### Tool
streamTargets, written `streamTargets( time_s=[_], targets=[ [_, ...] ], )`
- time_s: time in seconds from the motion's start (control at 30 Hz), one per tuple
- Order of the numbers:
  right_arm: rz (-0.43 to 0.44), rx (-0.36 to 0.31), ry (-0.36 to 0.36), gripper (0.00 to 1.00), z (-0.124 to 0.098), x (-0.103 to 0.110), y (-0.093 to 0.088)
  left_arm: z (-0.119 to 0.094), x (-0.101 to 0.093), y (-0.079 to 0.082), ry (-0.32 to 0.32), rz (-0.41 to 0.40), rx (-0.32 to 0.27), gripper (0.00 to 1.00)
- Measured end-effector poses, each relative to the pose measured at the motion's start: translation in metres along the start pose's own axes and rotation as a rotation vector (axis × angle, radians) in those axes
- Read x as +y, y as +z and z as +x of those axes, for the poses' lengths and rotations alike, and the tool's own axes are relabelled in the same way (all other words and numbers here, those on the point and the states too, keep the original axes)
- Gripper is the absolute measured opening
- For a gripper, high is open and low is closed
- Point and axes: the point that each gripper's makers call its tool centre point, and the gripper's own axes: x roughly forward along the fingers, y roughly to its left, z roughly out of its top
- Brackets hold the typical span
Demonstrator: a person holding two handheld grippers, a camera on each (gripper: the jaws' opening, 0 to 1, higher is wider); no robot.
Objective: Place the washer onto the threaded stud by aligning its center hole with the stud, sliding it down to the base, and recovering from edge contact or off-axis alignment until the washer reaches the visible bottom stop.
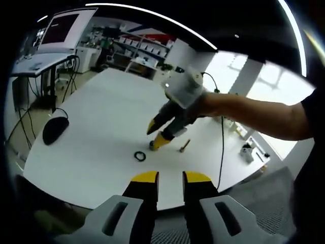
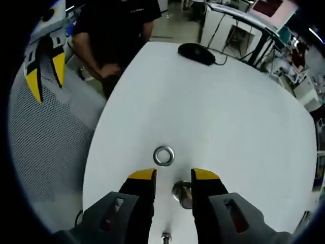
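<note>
The washer lies flat on the white tabletop, just ahead of the right gripper, whose fingers are parted and empty around what is taken for the stud's base; the left gripper is held back off the tabletop edge, its fingers likewise released. The washer is judged light, rigid, thin and slippery, so its outer rim would best be pinched. A workshop with desks and a monitor is seen behind.

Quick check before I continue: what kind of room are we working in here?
Likely a lab or workshop office: a white table with a computer mouse on it, a desk with a monitor, and stocked shelving behind.
</note>
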Motion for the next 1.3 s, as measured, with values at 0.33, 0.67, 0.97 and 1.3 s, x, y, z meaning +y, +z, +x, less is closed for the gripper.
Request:
streamTargets(
  time_s=[0.33,0.67,0.97,1.3],
  targets=[
    [-0.101,0.052,0.063,0.3,0.018,0.011,0.007,0.0,0.0,0.0,-0.001,-0.004,-0.001,0.17],
    [-0.156,0.146,0.089,0.3,0.045,0.014,-0.003,0.0,0.001,0.0,-0.001,-0.01,-0.002,0.16],
    [-0.198,0.195,0.08,0.3,0.057,0.013,-0.009,0.0,0.001,0.001,0.001,-0.01,-0.006,0.16],
    [-0.218,0.188,0.088,0.25,0.057,0.011,-0.009,0.0,0.0,0.001,0.0,-0.013,-0.006,0.16]
  ],
)
